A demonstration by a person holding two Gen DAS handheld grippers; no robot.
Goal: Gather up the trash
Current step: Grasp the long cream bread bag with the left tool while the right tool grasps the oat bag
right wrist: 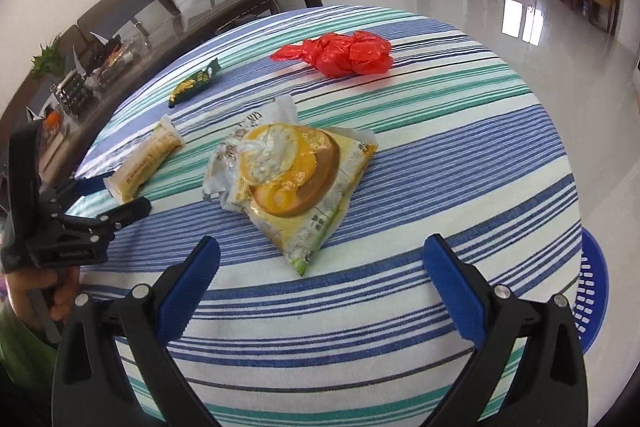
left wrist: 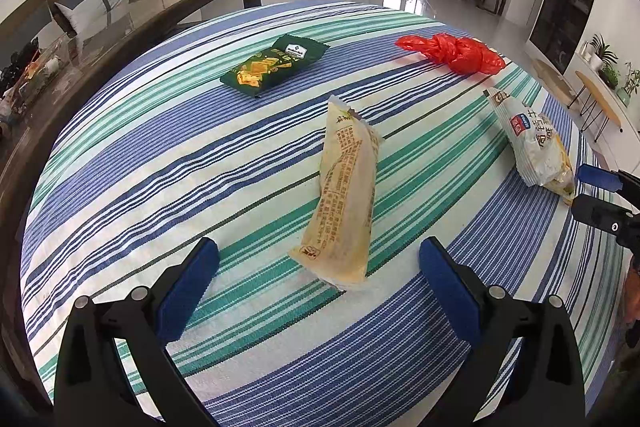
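On the striped bench (left wrist: 120, 167), four pieces of trash lie well apart from one another. Low in the middle of the left wrist view, a long tan wrapper (left wrist: 346, 195) lies lengthwise, its near end between the spread fingers of the left gripper (left wrist: 320, 267), which stand wide apart and touch nothing. Toward the upper middle of that frame sits a dark green snack packet (left wrist: 274, 65), and at the upper right a knotted red plastic bag (left wrist: 456, 53). At the right edge a crumpled white and yellow bag (left wrist: 532, 147) lies just beside the tips of the right gripper (left wrist: 588, 191).

From the right wrist view, that same white and yellow bag fills the centre, and the right gripper's fingers are also wide apart and empty, with the bag's near corner between and just ahead of them. A blue perforated basket (right wrist: 592, 291) shows past the bench edge at the lower right of that frame, seemingly the bin for the trash.

Judging by this, the step in hand is the approach to a first pick, each gripper lined up on its own wrapper. Next, each needs to drop forward onto the bench and close on thin, slippery film; a shallow pinch may slide off or snag the cloth.
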